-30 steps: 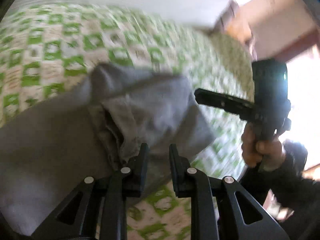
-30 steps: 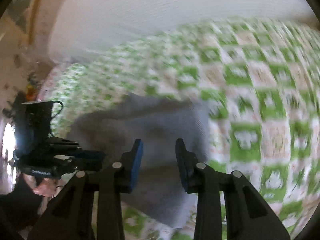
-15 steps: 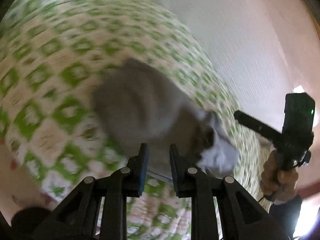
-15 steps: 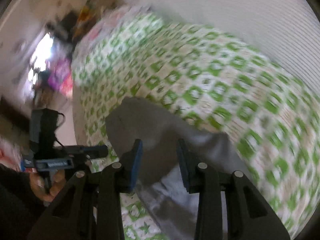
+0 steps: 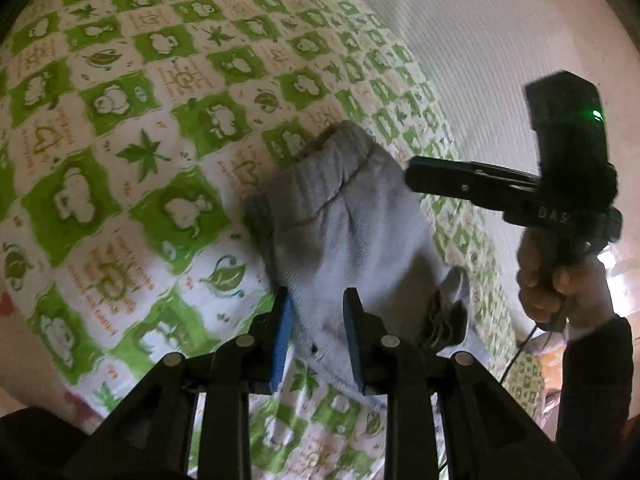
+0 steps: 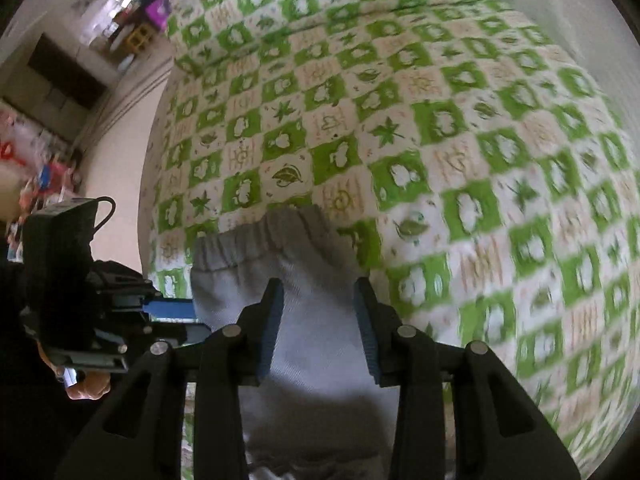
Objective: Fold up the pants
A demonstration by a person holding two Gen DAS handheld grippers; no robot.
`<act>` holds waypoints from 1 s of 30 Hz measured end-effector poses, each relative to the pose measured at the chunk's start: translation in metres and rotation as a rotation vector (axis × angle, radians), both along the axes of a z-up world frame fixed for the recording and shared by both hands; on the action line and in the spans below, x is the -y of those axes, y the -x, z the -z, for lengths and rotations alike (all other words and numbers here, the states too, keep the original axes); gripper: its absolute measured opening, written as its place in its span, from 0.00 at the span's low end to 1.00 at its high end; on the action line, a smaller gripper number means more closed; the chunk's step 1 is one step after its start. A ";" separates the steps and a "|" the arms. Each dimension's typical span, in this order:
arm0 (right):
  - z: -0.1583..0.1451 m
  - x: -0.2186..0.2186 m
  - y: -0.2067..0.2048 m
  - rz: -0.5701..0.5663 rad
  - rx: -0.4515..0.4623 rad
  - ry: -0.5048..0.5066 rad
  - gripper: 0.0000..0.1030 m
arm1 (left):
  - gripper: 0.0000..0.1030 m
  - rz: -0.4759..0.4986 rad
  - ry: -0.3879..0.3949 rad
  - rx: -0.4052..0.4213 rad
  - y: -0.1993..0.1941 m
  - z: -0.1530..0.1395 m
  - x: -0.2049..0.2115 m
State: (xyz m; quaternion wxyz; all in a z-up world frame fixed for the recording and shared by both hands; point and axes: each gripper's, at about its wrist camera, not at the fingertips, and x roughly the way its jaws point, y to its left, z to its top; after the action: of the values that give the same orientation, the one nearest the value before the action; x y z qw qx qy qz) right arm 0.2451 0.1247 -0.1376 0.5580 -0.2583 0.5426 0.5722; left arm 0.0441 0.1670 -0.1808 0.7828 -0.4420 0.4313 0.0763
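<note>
The grey pants [image 5: 344,232] lie folded in a compact bundle on the green-and-white checked bedspread [image 5: 120,128], with the ribbed waistband on the far side. My left gripper [image 5: 317,320] is open and empty, hovering over the near edge of the pants. My right gripper [image 6: 319,312] is open and empty above the pants [image 6: 316,344], with the waistband [image 6: 264,236] just beyond its fingertips. The right gripper also shows in the left wrist view [image 5: 412,176] at the bundle's right edge. The left gripper shows in the right wrist view [image 6: 172,308] at the bundle's left side.
The bedspread [image 6: 440,120] covers the bed in both views. A white ribbed wall [image 5: 500,40] runs along the far side of the bed. Cluttered room furniture and colourful items [image 6: 140,8] stand past the bed's end.
Both grippers have swung round and steadied over the pants. The pants went from a loose spread to a compact folded bundle. Both grippers stay open.
</note>
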 end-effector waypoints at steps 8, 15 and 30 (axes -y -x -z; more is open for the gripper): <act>0.038 -0.027 -0.011 -0.055 -0.113 0.054 0.56 | 0.35 -0.079 0.202 0.007 -0.010 0.030 -0.017; 0.036 -0.014 -0.014 -0.050 -0.156 -0.009 0.35 | 0.36 -0.068 0.230 0.066 0.008 0.019 -0.014; 0.035 -0.005 -0.018 -0.022 -0.156 -0.044 0.32 | 0.13 -0.090 0.109 0.010 -0.013 0.030 -0.009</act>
State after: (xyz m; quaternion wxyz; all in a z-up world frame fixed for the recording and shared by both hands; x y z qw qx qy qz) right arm 0.2636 0.1301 -0.1723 0.5133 -0.2064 0.5691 0.6084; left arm 0.0574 0.1763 -0.2105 0.7553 -0.5035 0.4108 0.0856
